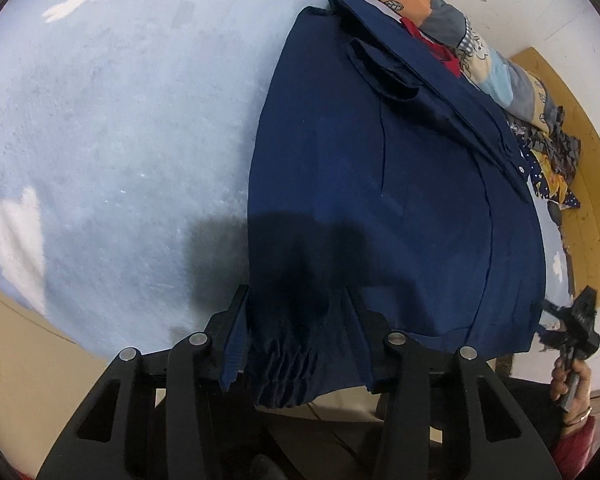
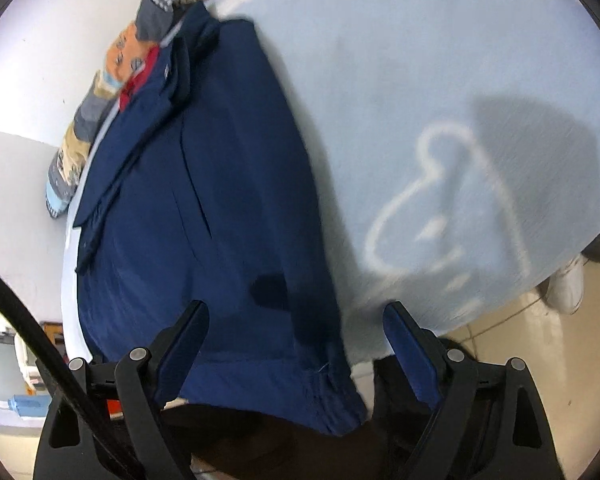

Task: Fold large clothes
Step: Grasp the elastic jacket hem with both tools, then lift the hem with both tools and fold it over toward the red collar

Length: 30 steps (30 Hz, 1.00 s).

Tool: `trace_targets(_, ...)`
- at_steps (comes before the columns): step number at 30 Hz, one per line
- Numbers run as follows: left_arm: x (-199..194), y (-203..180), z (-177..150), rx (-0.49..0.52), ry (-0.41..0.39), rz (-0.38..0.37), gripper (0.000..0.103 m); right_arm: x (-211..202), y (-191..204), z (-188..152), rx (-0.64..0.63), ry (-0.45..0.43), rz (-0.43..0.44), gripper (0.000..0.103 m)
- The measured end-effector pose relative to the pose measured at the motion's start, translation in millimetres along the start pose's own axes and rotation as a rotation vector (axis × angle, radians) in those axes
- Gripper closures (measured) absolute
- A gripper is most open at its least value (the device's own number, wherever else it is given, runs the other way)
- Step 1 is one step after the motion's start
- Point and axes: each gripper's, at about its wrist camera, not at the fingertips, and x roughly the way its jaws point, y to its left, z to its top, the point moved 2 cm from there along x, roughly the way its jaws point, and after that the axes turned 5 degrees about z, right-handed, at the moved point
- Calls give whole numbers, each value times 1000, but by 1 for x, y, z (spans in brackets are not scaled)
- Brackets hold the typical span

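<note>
**Navy garment on the pale blue bed, one hem corner in the left gripper**

Navy blue cloth garment, large and folded lengthwise, lies flat on a pale blue fleece bedcover with white cloud shapes, its near hem hanging just over the bed's edge. At the far end a collar or flap lies folded across it, with a strip of red cloth just beyond. A patchwork quilt in orange, grey and light blue is bunched along the white wall behind.

In the left wrist view the left gripper points steeply down at the gathered, pleated hem corner; the cloth bunches between its two black fingers, which look pressed against it, though shadow hides the exact contact. The right gripper hovers over the other hem corner with its blue-padded fingers standing wide apart, the cloth beneath them and not pinched. In the left view that gripper shows small at the right edge, held by a hand in a dark red sleeve.
</note>
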Motion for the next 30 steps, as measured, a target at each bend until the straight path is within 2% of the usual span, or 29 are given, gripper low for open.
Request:
trace_targets(1, 1, -1, -1, -1, 5, -2, 59, 3, 1, -3, -1, 9, 12, 14)
trace_targets(2, 3, -2, -1, 1, 11, -4, 59, 6, 7, -8, -16, 23, 29, 20)
trace_targets(3, 4, -4, -2, 5, 14, -4, 59, 9, 11, -12, -33, 34, 26, 30)
trace_targets(4, 4, -6, -2, 7, 1, -6, 59, 11, 16, -15, -72, 34, -13, 38)
trace_targets(5, 3, -7, -2, 10, -6, -3, 59, 13, 24, -20, -125, 32, -65, 55)
trace_targets(6, 1, -9, -4, 16, -16, -2, 60, 13, 27, -21, -142, 32, -81, 62)
trace_targets(7, 2, -10, -3, 23, -21, 10, 75, 13, 29, -23, -161, 26, -100, 66)
trace_targets(8, 1, -9, -5, 31, -26, 26, 76, 9, 31, -23, -166, 17, -89, 75)
trace_targets(9, 0, -9, -5, 34, -27, 27, 76, 7, 32, -22, -163, 10, -74, 78)
trace_targets(12, 1, -10, -5, 41, -23, 40, 76, 2, 31, -20, -140, -3, -34, 79)
trace_targets(13, 2, -9, -4, 33, -16, 44, 73, 5, 30, -20, -139, 5, -48, 78)
trace_targets(14, 4, -6, -4, 17, -7, 53, 63, 7, 30, -19, -141, 9, -60, 77)
trace_targets(16, 9, -3, -3, -10, 17, 47, 56, 14, 32, -18, -147, 24, -88, 71)
trace_targets(17, 9, -5, -3, 0, 16, 45, 53, 20, 30, -19, -139, 47, -97, 64)
trace_targets(18, 10, -7, -3, 12, 15, 47, 51, 21, 31, -18, -142, 42, -91, 57)
trace_targets(20, 12, -13, -3, 44, 8, 71, 52, 24, 39, -20, -182, 49, -97, 53)
trace_targets(21, 12, -17, -4, 68, -2, 90, 59, 23, 39, -22, -201, 47, -98, 64)
trace_targets(22, 9, -24, -5, 101, -12, 96, 77, 21, 45, -24, -226, 38, -90, 73)
trace_targets(23, 5, -29, -7, 126, -27, 96, 79, 14, 50, -25, -240, 25, -62, 84)
trace_targets(26, -16, -38, -12, 160, -96, 81, 80, -9, 62, -31, -241, -12, 62, 85)
trace_targets(30, -51, -49, -7, 152, -212, -43, 80, -42, 76, -32, -258, -69, 217, 85)
